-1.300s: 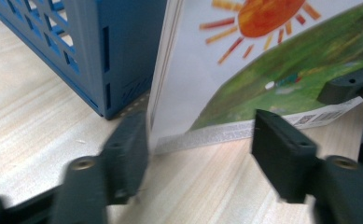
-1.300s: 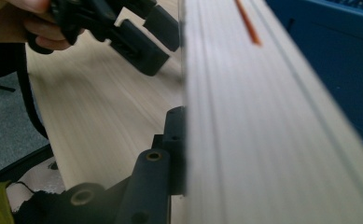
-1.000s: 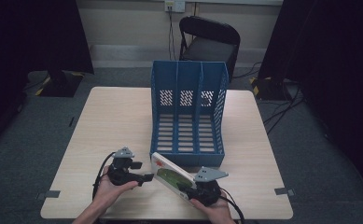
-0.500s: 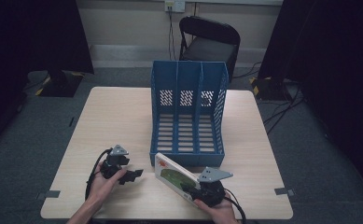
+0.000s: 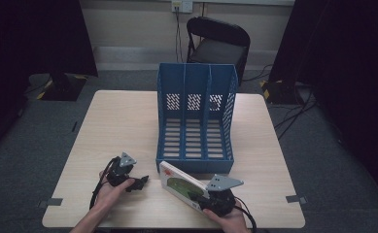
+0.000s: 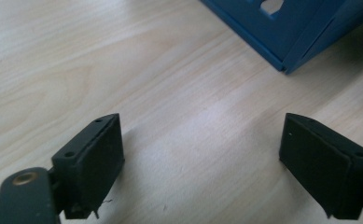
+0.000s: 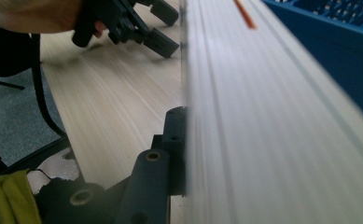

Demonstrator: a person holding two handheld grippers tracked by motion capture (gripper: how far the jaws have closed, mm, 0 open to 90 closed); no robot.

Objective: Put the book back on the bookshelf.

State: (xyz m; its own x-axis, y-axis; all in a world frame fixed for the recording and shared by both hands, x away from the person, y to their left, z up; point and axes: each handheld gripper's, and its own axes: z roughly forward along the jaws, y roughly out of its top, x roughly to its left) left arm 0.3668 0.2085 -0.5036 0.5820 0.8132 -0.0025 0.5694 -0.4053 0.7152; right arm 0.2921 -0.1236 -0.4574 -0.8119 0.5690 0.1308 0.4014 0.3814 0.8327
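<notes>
The right gripper (image 5: 207,198) is clamped on the book (image 5: 180,187), whose long axis points to 10 o'clock; the blue file rack (image 5: 196,121) stands at 12. The left gripper (image 5: 142,182), jaws apart and just opening with nothing between, lies at 9 o'clock.

Matt pale wood-grain table (image 5: 128,126), blue perforated plastic rack (image 5: 196,97), glossy book (image 5: 179,187)

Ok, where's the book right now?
In the high view the book is at the near edge of the table, right of centre, clamped in the right gripper just in front of the blue file rack.
</notes>
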